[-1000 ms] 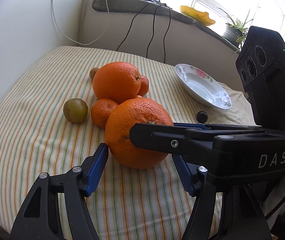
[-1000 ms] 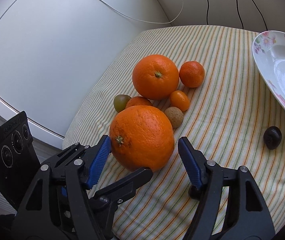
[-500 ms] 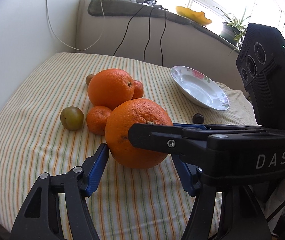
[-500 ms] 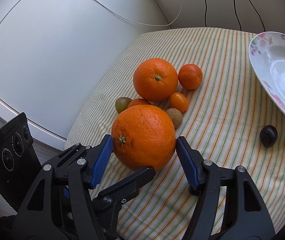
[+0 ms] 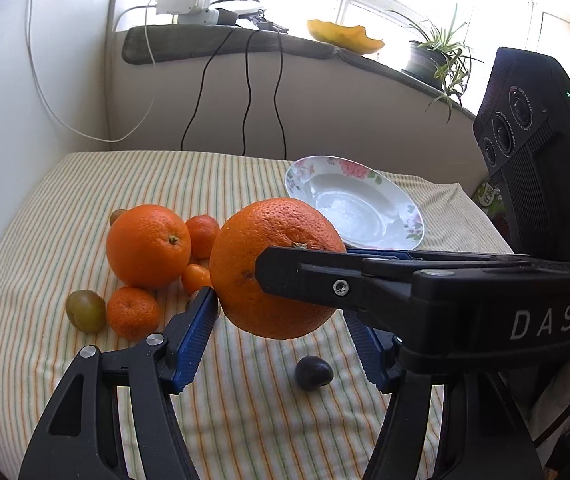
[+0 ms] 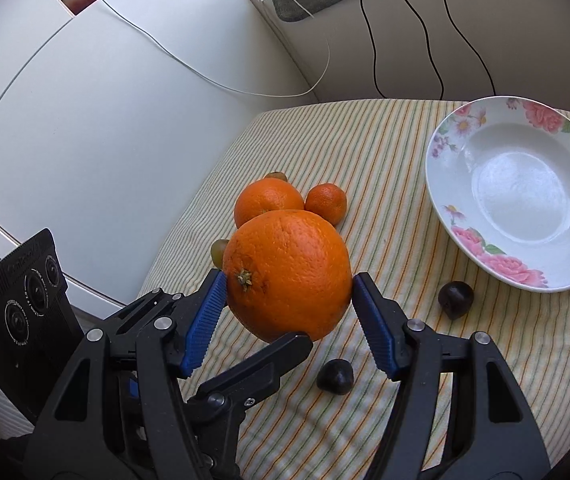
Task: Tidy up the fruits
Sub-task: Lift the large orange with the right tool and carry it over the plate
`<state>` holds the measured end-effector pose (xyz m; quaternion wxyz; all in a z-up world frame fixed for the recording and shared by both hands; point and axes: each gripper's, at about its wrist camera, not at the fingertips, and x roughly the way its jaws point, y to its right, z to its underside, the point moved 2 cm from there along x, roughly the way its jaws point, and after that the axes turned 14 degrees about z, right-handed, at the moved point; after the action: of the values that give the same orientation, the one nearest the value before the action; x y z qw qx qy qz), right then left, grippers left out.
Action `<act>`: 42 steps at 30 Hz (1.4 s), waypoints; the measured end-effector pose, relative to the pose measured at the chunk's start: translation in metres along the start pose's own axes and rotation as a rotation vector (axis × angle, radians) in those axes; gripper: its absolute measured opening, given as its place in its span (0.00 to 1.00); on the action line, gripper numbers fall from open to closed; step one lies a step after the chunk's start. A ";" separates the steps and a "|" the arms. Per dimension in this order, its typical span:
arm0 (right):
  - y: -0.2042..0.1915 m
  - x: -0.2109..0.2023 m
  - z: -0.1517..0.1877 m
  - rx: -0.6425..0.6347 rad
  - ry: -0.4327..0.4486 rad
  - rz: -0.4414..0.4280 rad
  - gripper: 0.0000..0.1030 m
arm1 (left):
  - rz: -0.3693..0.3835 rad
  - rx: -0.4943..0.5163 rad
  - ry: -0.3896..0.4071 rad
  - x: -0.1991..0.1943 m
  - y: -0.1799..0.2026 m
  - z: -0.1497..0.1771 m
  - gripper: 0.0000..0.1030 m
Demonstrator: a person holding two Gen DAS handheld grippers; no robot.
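Observation:
A large orange (image 5: 273, 268) (image 6: 289, 276) is lifted off the striped cloth, held between both grippers. My left gripper (image 5: 281, 320) is shut on its sides. My right gripper (image 6: 287, 316) is also shut on it, crossing the left one. A second large orange (image 5: 148, 245) (image 6: 267, 200), small mandarins (image 5: 133, 312) (image 6: 327, 203) and a green fruit (image 5: 85, 310) remain on the cloth. The flowered white plate (image 5: 409, 216) (image 6: 445, 168) stands empty at the right.
Small dark fruits (image 6: 455, 299) (image 6: 335, 376) (image 5: 313, 373) lie on the cloth below the held orange. The striped cloth (image 5: 65, 208) covers the table. Black cables (image 5: 247, 92) hang down the back wall. A white appliance (image 6: 105, 120) stands at the left.
Both grippers closed on the near large orange and lifted it off the cloth, moving it up and right toward the plate. The other fruits stayed in place.

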<state>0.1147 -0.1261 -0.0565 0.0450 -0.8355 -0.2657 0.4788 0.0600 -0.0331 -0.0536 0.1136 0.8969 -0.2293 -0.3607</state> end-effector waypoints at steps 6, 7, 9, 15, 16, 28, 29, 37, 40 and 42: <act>0.029 -0.022 -0.006 0.031 0.033 0.029 0.66 | 0.037 0.038 -0.008 0.020 0.016 -0.017 0.63; 0.035 -0.025 -0.009 0.036 0.038 0.035 0.66 | 0.047 0.041 -0.009 0.022 0.020 -0.019 0.63; 0.046 -0.029 -0.011 0.043 0.048 0.051 0.66 | 0.065 0.044 -0.014 0.030 0.024 -0.025 0.63; 0.068 -0.033 -0.018 0.072 0.065 0.092 0.66 | 0.097 0.055 -0.032 0.055 0.035 -0.040 0.63; 0.072 -0.032 -0.020 0.076 0.067 0.097 0.66 | 0.103 0.055 -0.036 0.060 0.036 -0.043 0.63; 0.118 -0.017 -0.050 0.130 0.061 0.142 0.66 | 0.138 0.048 -0.085 0.108 0.041 -0.064 0.63; 0.122 -0.016 -0.051 0.137 0.058 0.144 0.66 | 0.140 0.047 -0.091 0.112 0.041 -0.066 0.63; 0.145 -0.003 -0.061 0.161 0.041 0.167 0.66 | 0.151 0.021 -0.122 0.134 0.038 -0.071 0.63; 0.150 0.001 -0.063 0.164 0.035 0.173 0.66 | 0.153 0.012 -0.136 0.140 0.036 -0.072 0.63; 0.152 0.003 -0.063 0.169 0.031 0.174 0.66 | 0.151 0.012 -0.142 0.141 0.035 -0.072 0.63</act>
<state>0.2287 -0.2439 -0.0749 0.0776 -0.8560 -0.1499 0.4886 0.1881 -0.1305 -0.0734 0.1184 0.8499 -0.3061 -0.4123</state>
